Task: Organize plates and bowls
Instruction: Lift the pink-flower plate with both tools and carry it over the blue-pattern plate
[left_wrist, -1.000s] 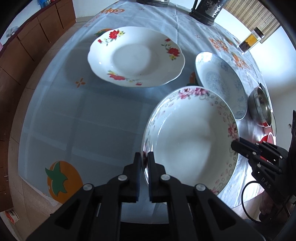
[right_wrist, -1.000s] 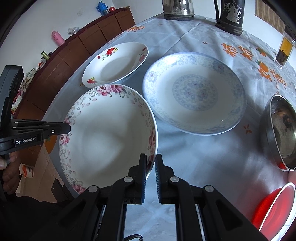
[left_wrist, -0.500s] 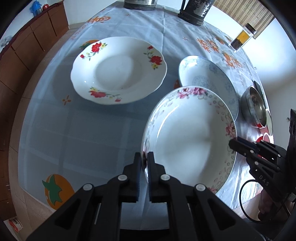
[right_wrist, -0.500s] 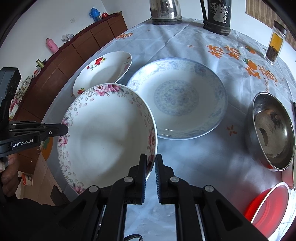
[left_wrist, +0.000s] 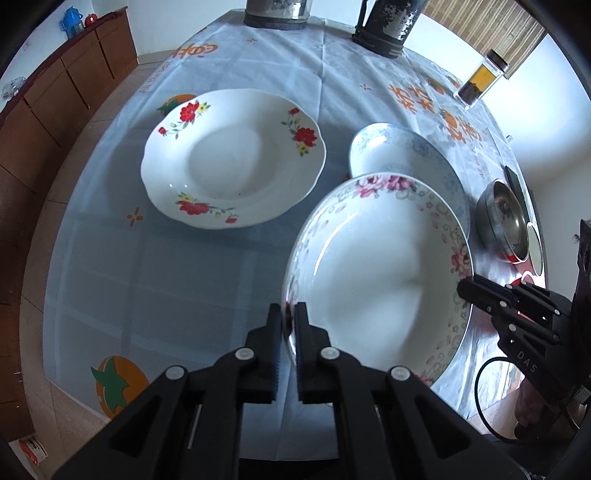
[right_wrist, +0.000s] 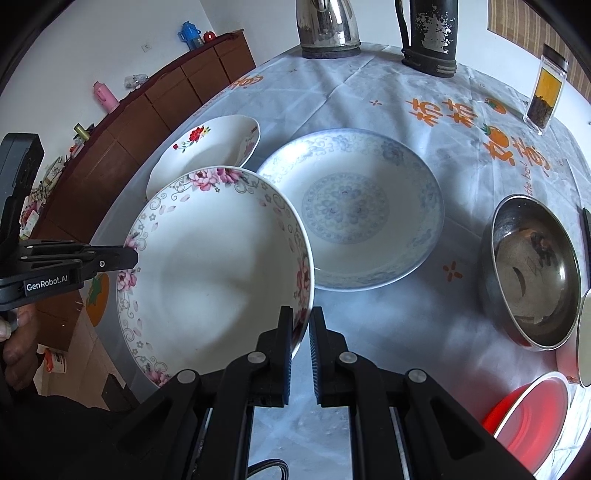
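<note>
Pink roses ring the rim of the pink-flowered plate (left_wrist: 380, 280), which hangs tilted above the table's near edge, carried from both sides. The left gripper (left_wrist: 289, 314) is clamped on its left rim, fingers pressed nearly together with the porcelain edge between them. The right gripper (right_wrist: 300, 319) pinches the opposite rim, its jaws drawn tight against the plate's lip. On the pale blue tablecloth (left_wrist: 147, 266) beyond lie two more plates: the red-flowered plate (left_wrist: 232, 158) with a scalloped edge to the left, and the blue-patterned plate (right_wrist: 354, 210) just beside it on the right, partly hidden behind the lifted one. Further right sits a steel bowl (right_wrist: 532, 269), near a red bowl (right_wrist: 528, 406) at the corner. A kettle (right_wrist: 328, 29), a dark thermos (right_wrist: 430, 37) and a spice jar (right_wrist: 546, 92) stand along the far side.
</note>
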